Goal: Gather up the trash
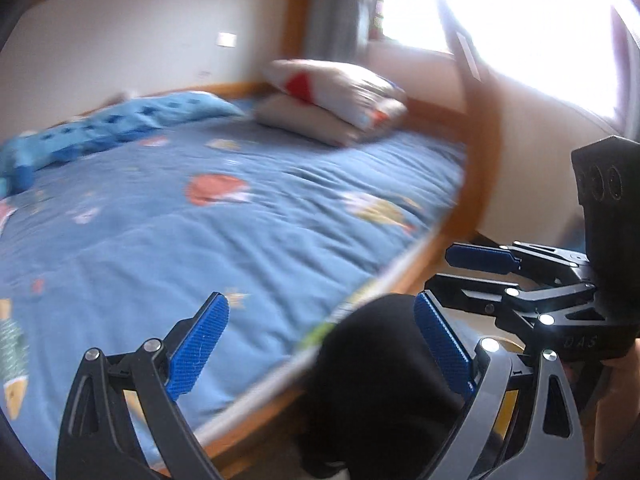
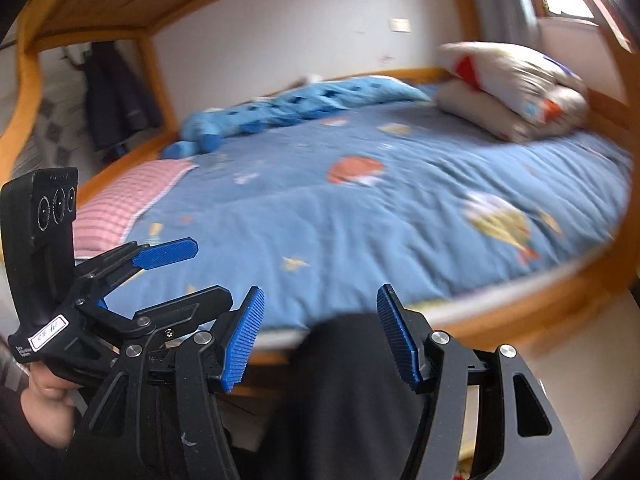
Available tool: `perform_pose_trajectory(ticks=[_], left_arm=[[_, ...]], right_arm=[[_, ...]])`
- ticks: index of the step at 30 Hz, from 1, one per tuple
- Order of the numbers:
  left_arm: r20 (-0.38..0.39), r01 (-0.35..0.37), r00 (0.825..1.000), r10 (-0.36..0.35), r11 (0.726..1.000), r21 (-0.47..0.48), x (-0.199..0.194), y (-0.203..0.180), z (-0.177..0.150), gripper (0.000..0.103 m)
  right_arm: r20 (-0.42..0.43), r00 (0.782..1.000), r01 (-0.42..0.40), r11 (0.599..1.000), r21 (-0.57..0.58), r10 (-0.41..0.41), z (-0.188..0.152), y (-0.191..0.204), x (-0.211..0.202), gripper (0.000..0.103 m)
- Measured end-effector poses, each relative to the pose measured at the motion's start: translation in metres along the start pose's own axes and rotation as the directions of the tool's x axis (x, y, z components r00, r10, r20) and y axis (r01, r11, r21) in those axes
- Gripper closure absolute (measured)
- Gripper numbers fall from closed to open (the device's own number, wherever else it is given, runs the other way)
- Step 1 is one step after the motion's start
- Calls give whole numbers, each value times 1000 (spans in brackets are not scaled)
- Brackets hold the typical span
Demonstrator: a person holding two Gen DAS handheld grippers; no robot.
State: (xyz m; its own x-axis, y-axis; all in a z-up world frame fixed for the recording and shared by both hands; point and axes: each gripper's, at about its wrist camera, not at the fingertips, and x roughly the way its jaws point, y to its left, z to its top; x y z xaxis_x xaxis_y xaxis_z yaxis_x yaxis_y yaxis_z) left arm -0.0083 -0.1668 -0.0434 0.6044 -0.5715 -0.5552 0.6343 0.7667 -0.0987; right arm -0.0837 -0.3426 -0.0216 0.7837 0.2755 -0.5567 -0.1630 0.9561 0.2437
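**Bed ahead, both claws at its near edge**

The blue cartoon-print quilt (image 2: 360,208) covers the orange wooden bunk bed frame (image 2: 560,280), which fills the view from 9 to 3 o'clock. Two stacked beige pillows (image 2: 516,84) lie on the quilt at 1 o'clock. A crumpled light-blue star-print blanket (image 2: 296,104) runs along the far side at 11 o'clock, against the white wall (image 2: 280,28). A pink striped cloth (image 2: 120,204) lies on the bed at 9 o'clock. The left claw (image 1: 320,356) and right claw (image 2: 320,336) hang side by side before the bed's near rail.
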Motion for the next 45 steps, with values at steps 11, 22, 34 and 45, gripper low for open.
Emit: perform_pose_trajectory(ticks=[11,22,34,45], left_arm=[[75,-206,973,218,968,-144,-59,78,-4,9],[152,-386,890,430,888,-249,-117,129,-2,8],[186,-445,839,511,842,-305,-137,134,5,4],[192,-488,805,562,810,-326,-137,134,12,4]], right_arm=[[-6,981,-194,971,-137,195,44,79,53,45],[76,968,-219,952,-213,240,74,129,65,40],[180,953,-205,958,-202,242,88,141,59,20],[261,941,-165,967,-196,213,86,135,51,9]])
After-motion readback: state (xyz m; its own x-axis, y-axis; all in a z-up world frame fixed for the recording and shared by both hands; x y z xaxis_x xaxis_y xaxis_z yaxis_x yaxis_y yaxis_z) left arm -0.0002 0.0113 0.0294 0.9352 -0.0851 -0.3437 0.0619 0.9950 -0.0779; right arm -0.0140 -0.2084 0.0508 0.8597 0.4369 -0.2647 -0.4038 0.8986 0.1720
